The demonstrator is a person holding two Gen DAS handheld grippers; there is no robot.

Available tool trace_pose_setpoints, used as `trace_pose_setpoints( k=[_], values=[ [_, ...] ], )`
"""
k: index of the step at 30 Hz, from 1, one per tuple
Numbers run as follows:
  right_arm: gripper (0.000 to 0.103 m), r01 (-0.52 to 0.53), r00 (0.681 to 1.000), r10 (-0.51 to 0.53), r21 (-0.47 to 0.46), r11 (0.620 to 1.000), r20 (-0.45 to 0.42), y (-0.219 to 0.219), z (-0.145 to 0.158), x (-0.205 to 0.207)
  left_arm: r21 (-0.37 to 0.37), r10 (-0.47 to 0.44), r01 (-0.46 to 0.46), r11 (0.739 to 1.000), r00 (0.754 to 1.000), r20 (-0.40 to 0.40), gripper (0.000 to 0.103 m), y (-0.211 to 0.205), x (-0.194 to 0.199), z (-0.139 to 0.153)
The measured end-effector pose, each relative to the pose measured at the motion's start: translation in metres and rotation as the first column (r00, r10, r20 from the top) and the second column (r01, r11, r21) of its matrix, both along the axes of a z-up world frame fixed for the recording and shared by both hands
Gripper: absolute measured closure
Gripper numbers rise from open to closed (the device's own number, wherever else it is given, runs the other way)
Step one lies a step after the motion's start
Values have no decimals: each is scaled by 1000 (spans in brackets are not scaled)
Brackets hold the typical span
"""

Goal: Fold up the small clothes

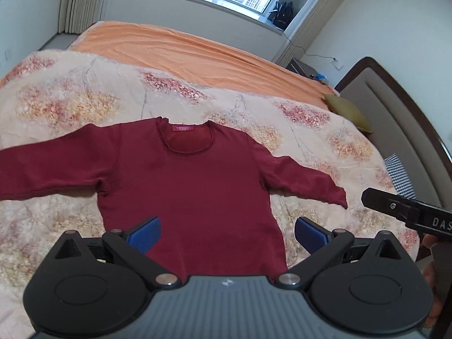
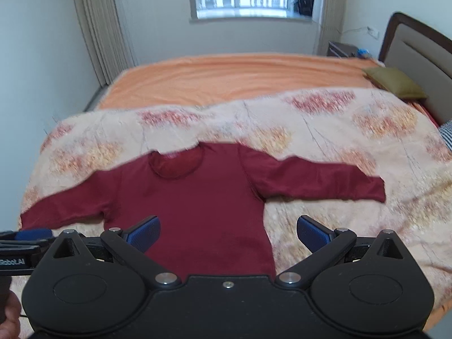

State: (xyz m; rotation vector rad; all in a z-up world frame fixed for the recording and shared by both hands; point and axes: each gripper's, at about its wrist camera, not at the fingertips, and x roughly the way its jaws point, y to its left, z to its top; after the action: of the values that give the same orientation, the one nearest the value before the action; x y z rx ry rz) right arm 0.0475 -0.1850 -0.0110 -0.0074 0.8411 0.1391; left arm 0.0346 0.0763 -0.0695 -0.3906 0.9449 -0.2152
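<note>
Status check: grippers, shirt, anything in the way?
Left gripper open, right gripper open, both empty above the hem. Red shirt flat on floral blanket, sleeves spread, unfolded. Nothing on the shirt.

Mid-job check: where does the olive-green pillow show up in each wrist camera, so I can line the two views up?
Left wrist: the olive-green pillow sits at the right, against the headboard, where the orange sheet ends.
Right wrist: the pillow is upper right, again beside the headboard.
Shared landmark: the dark red sweater, lying spread flat in the lower centre of both.
</note>
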Motion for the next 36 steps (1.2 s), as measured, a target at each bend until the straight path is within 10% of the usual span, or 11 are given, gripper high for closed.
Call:
trace_pose_setpoints(
  k=[14,24,36],
  values=[
    [3,-290,953,300,161,943,-39,-19,-116,133,179,34,-41,983,999,40,0,57,113,-106],
    [22,-605,794,604,9,796,-66,-10,-216,339,283,-117,93,955,991,71,2,94,244,-169],
    [58,-779,603,787,115,616,-131,39,-262,429,284,-351,349,893,935,-46,62,103,323,-218]
  ],
)
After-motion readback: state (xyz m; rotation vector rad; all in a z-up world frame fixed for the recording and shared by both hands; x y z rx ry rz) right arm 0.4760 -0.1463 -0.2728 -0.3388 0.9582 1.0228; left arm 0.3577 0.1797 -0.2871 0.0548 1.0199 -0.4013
